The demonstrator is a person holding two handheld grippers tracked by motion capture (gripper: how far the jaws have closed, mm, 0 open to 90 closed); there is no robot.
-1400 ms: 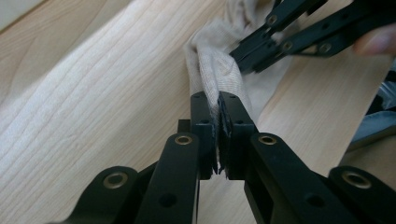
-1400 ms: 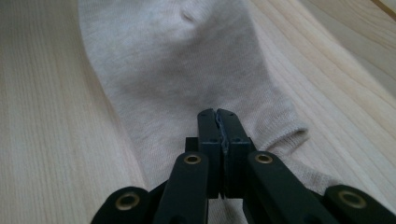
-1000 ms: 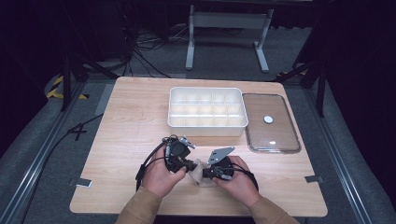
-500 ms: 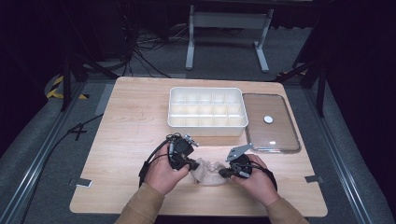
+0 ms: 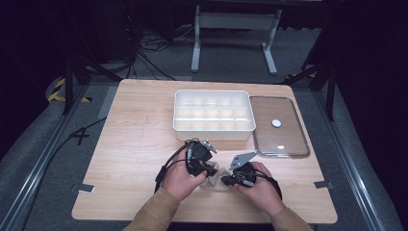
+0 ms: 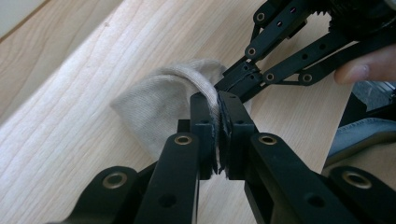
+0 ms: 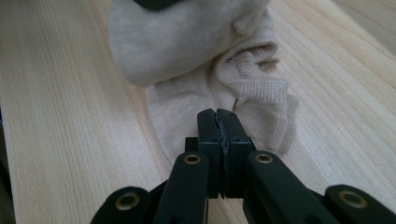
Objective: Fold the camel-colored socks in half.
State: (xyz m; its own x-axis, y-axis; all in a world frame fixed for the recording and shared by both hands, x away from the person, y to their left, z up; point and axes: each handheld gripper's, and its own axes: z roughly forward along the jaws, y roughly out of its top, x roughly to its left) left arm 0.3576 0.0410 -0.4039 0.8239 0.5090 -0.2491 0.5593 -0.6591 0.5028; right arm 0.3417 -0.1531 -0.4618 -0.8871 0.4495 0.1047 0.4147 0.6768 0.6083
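High view first: a small beige sock (image 5: 212, 179) is bunched up on the wooden table (image 5: 139, 139), near the front edge, right between the two hands. It is pinched from both sides, with the left gripper (image 5: 204, 166) at its left end and the right gripper (image 5: 230, 180) at its right end.

Left gripper view makes it pretty obvious: the left gripper (image 6: 218, 122) is clamped tight on a fold of the sock (image 6: 159, 102), with the fabric squeezed between the pads and sticking out above them. The rest of the sock is draped off to the left onto the wood. The other tool's black linkage is seen coming in from the upper right, its tip touching the same bit of cloth.

Right gripper view: the right gripper (image 7: 217, 122) is closed almost completely, with barely a seam visible between the pads. The ribbed cuff of the sock (image 7: 219, 70) is crumpled just beyond and under the tips. A thin edge of fabric seems to be caught there, though how much is hard to tell.

Farther back on the table, a white divided tray (image 5: 213, 115) is parked, with a clear lid (image 5: 279, 127) lying flat just beside it on the right.
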